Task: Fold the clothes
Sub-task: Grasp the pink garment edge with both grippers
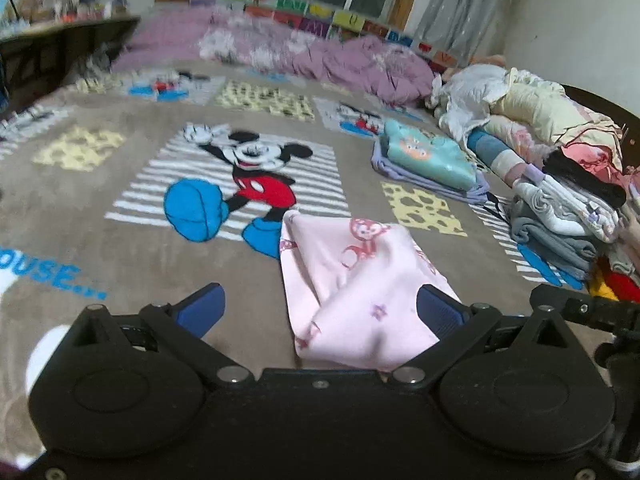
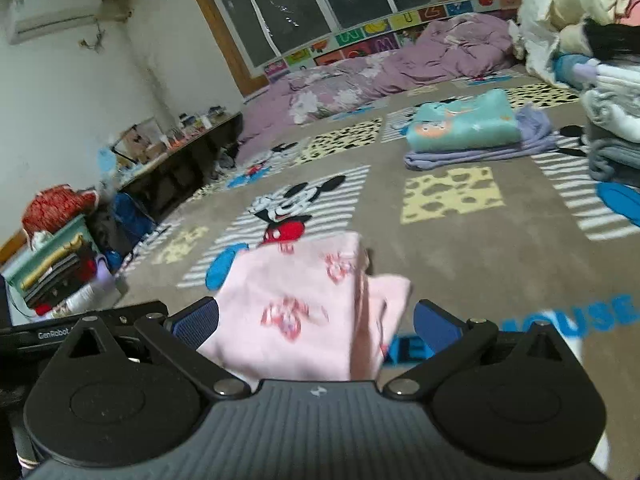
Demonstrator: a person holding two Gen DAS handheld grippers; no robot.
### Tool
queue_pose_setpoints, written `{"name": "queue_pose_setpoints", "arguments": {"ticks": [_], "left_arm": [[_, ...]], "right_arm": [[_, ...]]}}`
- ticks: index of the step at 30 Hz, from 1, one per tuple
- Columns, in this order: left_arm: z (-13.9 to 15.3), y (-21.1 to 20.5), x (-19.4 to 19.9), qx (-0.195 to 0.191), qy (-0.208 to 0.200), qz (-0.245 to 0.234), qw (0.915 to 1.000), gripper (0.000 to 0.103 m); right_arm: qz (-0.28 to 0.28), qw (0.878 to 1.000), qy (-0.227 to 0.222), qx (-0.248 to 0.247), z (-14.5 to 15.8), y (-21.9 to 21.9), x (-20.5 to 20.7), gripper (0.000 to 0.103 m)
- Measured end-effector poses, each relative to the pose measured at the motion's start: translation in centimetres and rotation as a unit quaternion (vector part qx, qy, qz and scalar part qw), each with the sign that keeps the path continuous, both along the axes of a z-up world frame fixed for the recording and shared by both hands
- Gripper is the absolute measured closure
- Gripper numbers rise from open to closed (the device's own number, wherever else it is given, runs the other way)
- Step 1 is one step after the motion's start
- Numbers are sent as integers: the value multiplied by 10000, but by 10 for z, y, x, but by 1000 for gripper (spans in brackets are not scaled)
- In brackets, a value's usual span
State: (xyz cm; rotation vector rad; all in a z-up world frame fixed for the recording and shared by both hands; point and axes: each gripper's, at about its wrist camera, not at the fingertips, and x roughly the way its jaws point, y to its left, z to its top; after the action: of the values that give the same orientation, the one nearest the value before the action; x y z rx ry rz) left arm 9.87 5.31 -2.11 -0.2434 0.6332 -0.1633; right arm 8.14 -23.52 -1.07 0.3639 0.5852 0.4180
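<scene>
A pink garment with red cartoon prints (image 1: 352, 292) lies folded on the brown Mickey Mouse blanket (image 1: 120, 256). In the left wrist view it sits between my left gripper's (image 1: 320, 312) wide-open blue fingers (image 1: 202, 312), nearer the right one. In the right wrist view the same pink garment (image 2: 296, 308) lies between my right gripper's (image 2: 316, 324) open blue fingers (image 2: 196, 324). Neither gripper is closed on the cloth.
A folded teal top on a lavender piece (image 1: 428, 160) lies further back on the blanket; it also shows in the right wrist view (image 2: 468, 128). A pile of clothes (image 1: 560, 184) is at the right. A purple quilt (image 1: 320, 56) lies by the window. A bin of clothes (image 2: 60, 268) stands beside the bed.
</scene>
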Motion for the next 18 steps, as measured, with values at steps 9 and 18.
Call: {"name": "queue_pose_setpoints", "arguments": {"ticks": [9, 18], "left_arm": [[-8, 26, 61, -506, 307, -71, 9982, 1], [-27, 38, 116, -1318, 868, -297, 9870, 29]], "right_arm": [[467, 9981, 390, 138, -7, -3, 73, 0], [705, 9940, 734, 406, -26, 0, 140, 20]]}}
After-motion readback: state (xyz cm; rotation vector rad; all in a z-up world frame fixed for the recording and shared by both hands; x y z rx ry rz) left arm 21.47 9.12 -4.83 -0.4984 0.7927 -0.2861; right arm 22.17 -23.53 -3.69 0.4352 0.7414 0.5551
